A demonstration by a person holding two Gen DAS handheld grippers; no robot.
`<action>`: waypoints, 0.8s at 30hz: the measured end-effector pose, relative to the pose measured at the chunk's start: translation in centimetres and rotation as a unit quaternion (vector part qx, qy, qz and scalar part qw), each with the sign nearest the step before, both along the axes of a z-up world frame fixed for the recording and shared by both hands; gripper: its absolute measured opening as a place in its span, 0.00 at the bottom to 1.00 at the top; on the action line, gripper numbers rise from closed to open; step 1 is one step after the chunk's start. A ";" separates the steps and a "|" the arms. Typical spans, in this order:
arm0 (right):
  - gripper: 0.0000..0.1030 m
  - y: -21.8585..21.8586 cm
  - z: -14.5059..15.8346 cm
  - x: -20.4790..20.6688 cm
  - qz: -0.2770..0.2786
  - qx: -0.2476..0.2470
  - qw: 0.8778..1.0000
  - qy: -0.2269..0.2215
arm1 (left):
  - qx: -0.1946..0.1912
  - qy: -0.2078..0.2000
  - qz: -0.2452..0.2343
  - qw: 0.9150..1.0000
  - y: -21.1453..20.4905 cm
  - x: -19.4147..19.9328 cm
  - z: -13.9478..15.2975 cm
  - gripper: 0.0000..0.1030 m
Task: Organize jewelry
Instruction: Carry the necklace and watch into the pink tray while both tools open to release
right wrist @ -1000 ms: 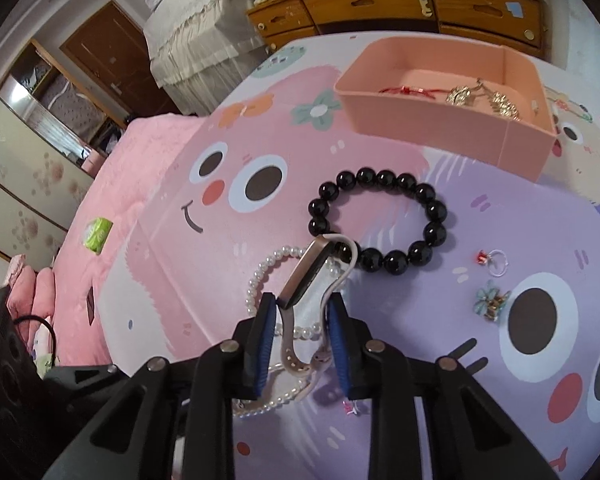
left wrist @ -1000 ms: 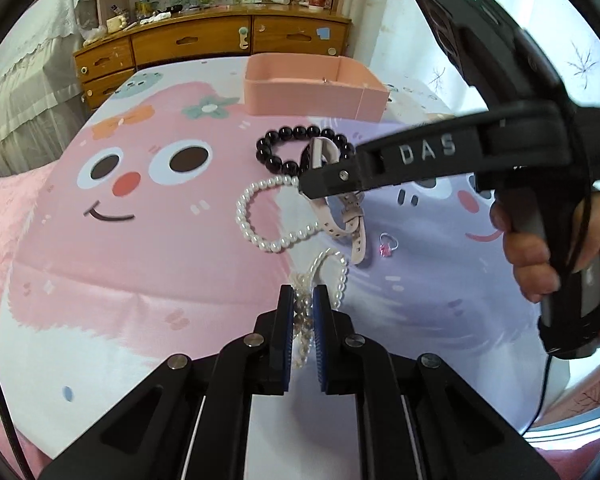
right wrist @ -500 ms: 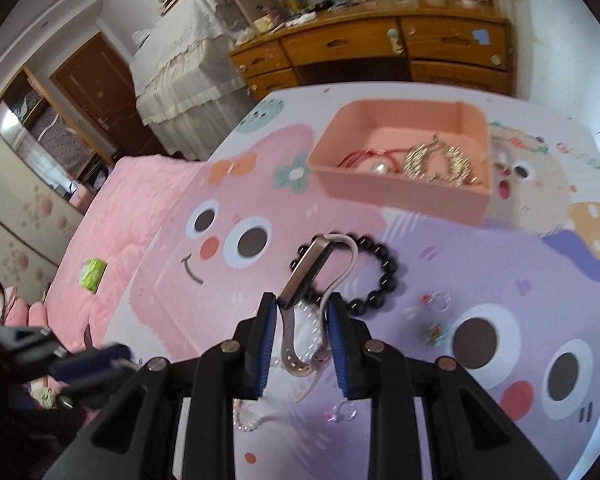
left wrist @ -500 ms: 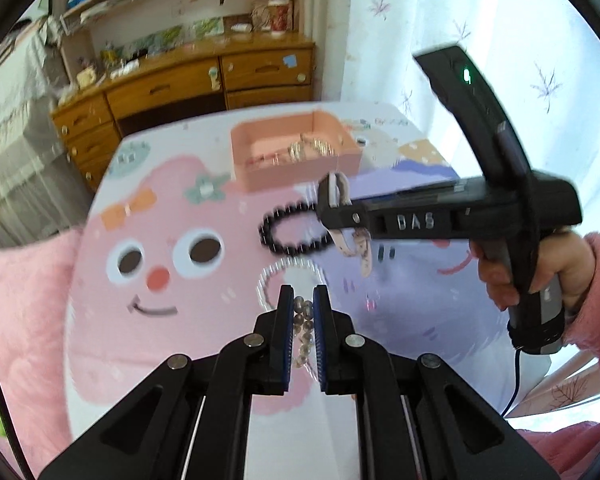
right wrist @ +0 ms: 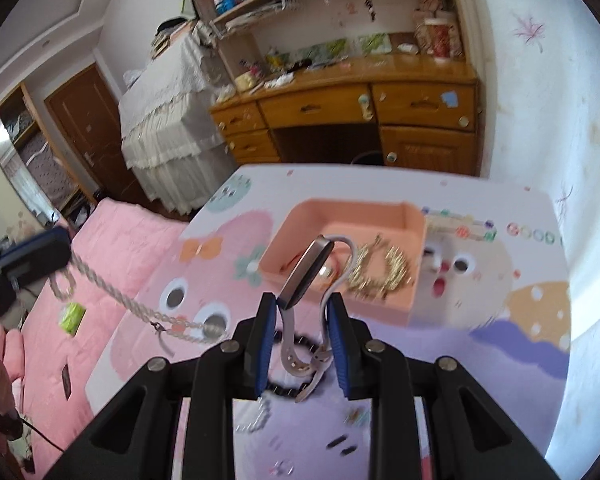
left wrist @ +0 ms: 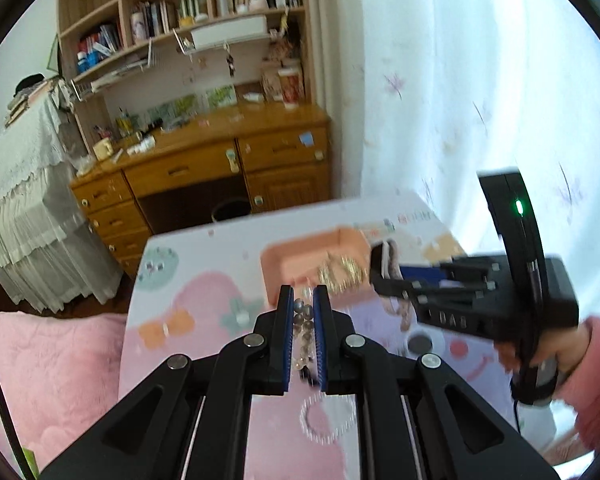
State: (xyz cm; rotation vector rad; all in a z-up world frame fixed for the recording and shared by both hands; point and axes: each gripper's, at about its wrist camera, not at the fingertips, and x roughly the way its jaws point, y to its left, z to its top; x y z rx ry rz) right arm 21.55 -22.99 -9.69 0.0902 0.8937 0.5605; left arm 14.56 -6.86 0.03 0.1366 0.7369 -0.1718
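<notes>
My left gripper (left wrist: 303, 294) is shut on a pale bead necklace (left wrist: 305, 322), whose strand hangs from it above the cartoon mat (right wrist: 500, 360) in the right wrist view (right wrist: 140, 308). My right gripper (right wrist: 302, 300) is shut on a watch (right wrist: 308, 268) with a pale strap, held over the near wall of the pink tray (right wrist: 356, 204). The left wrist view shows that gripper (left wrist: 384, 268) beside the tray (left wrist: 296, 256). Gold jewelry (right wrist: 380, 268) lies in the tray. A black bead bracelet (right wrist: 296, 338) and a pearl bracelet (left wrist: 328, 416) lie on the mat.
A wooden desk (left wrist: 220, 168) with drawers and shelves stands beyond the mat's far edge. A pink blanket (right wrist: 112, 248) with a green packet (right wrist: 72, 316) lies to the left. A white curtain (left wrist: 480, 100) hangs on the right. Small rings (right wrist: 356, 416) lie blurred near the front.
Both grippers have risen from the mat with the necklace and the watch in them. They have come closer to the pink tray, and the right one now holds the watch over it.
</notes>
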 end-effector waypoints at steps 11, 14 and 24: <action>0.27 -1.3 -2.3 4.6 -0.030 0.048 0.998 -0.009 | -0.005 -0.050 0.005 0.999 -2.2 8.2 1.3 0.07; 0.32 -1.2 -3.5 5.4 -0.030 0.053 0.998 -0.006 | -0.005 -0.044 0.007 0.999 -2.7 10.1 0.2 0.07; 0.61 -1.7 -7.2 6.5 -0.062 0.056 0.996 0.025 | -0.004 0.033 0.021 0.999 -3.2 13.9 -6.2 0.37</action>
